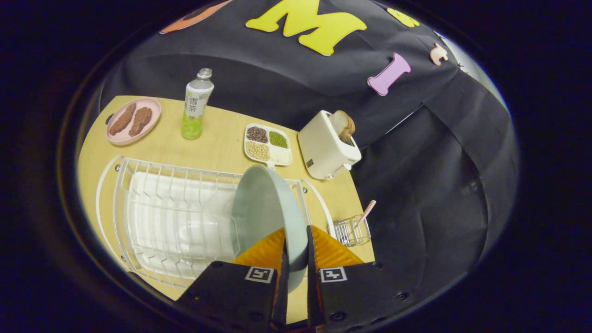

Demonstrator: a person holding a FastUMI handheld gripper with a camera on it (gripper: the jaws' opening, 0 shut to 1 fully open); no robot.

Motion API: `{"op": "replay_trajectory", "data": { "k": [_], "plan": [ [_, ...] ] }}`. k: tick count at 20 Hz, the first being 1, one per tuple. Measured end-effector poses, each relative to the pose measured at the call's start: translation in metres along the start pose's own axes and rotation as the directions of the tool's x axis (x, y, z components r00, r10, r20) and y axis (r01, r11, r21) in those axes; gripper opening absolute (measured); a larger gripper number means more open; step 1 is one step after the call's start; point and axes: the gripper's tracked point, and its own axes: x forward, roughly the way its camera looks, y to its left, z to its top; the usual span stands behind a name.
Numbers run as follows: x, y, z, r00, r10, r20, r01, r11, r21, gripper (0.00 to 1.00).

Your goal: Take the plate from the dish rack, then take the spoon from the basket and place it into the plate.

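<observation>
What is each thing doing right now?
Plate: upright on edge, rim gripped.
Gripper: jaws shut on the plate's rim.
Dish rack: holds nothing but the plate.
Spoon: standing in the basket.
Toaster: bread sticking out.
Bottle: upright, capped.

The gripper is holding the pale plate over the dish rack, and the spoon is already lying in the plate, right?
Not quite. The gripper does hold the pale plate over the dish rack, but the gripper view shows the spoon standing in the small wire basket, not in the plate.
</observation>
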Motion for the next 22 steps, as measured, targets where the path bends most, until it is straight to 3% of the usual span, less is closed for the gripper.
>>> {"op": "replay_trajectory", "data": {
  "k": [6,11,13,17,22],
  "plan": [
    [-0.013,-0.024,0.002,0.994,-0.083,0.068,0.08,0.996,0.048,0.22],
    [-0.015,-0.052,-0.01,0.997,-0.045,0.065,0.039,0.996,0.08,0.23],
    [-0.015,-0.066,-0.018,0.998,-0.001,0.068,-0.006,0.995,0.096,0.22],
    [-0.023,-0.09,-0.047,0.983,0.161,0.091,-0.171,0.977,0.125,0.22],
    [-0.033,-0.103,-0.103,0.909,0.38,0.169,-0.406,0.899,0.162,0.22]
  ]
}}
